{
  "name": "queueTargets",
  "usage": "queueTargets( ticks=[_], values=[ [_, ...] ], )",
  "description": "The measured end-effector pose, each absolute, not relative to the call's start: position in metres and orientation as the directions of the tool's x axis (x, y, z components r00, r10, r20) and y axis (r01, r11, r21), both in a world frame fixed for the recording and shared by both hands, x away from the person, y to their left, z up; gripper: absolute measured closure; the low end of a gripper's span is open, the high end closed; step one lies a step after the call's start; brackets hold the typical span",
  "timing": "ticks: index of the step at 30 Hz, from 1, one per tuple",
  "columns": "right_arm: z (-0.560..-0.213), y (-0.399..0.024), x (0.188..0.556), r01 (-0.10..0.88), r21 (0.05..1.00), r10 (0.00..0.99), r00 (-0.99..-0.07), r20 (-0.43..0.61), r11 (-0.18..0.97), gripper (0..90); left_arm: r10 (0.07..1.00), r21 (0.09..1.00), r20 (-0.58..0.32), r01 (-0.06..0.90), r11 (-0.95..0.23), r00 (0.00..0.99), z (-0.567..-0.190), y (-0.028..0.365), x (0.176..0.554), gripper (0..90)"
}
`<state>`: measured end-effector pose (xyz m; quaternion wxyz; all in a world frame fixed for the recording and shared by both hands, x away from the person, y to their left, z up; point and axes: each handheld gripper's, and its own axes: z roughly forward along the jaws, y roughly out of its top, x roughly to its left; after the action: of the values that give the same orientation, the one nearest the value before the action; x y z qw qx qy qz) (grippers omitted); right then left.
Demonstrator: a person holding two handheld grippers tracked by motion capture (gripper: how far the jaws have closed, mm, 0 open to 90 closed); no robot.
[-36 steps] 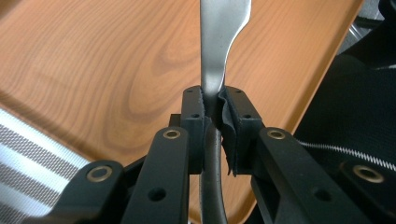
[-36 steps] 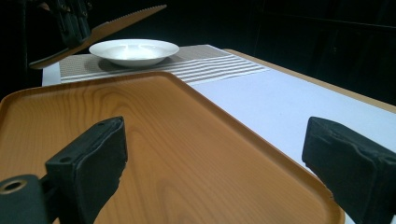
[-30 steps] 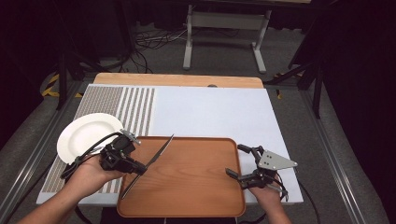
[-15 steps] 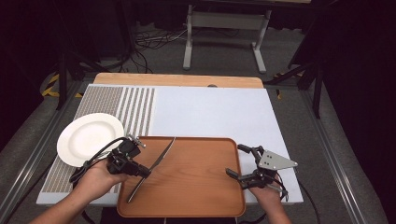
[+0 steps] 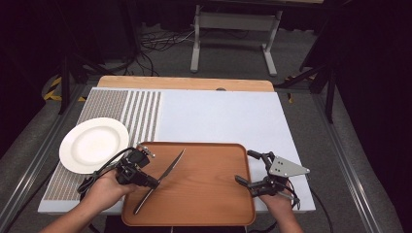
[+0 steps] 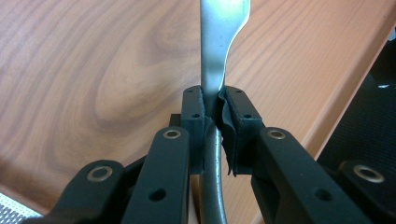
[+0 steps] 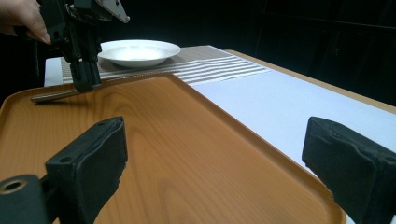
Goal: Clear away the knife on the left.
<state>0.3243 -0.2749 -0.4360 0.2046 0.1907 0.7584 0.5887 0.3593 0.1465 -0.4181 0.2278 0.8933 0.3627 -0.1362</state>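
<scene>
High view: a table knife point(image 5: 163, 178) lies slantwise over the left part of the wooden tray point(image 5: 209, 194), pinched at mid-length by the left gripper point(image 5: 154, 183). Across the tray, the right gripper point(image 5: 248, 170) straddles the right rim, jaws spread and empty. A white plate point(image 5: 92, 144) sits just left of the tray.

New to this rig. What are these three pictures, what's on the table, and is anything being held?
No robot arm here: a person holds a two-jaw hand tool in each hand. The high view looks down on the table from above the person; the other two pictures come from cameras riding on each tool, looking along its black jaws.

On the table lie a white and striped mat, a white plate and a wooden tray. The left gripper is shut on a table knife, shown close up in the left gripper view, low over the tray. The right gripper rests at the tray's right edge, jaws open, holding nothing.
</scene>
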Motion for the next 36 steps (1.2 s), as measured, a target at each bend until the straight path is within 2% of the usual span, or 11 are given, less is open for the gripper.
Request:
queueTargets(
  ticks=[33, 36],
  values=[
    [-0.435, -0.277, 0.324, 0.046, 0.973, 0.533, -0.842, -0.084, 0.226, 7.0, 0.604, 0.263, -0.402, 0.718, -0.644, 0.689, -0.433, 0.146, 0.361, 79.9],
    [-0.435, -0.276, 0.324, 0.046, 0.973, 0.531, -0.843, -0.084, 0.227, 7.0, 0.598, 0.288, -0.394, 0.712, -0.641, 0.698, -0.430, 0.146, 0.360, 68.0]
  ],
)
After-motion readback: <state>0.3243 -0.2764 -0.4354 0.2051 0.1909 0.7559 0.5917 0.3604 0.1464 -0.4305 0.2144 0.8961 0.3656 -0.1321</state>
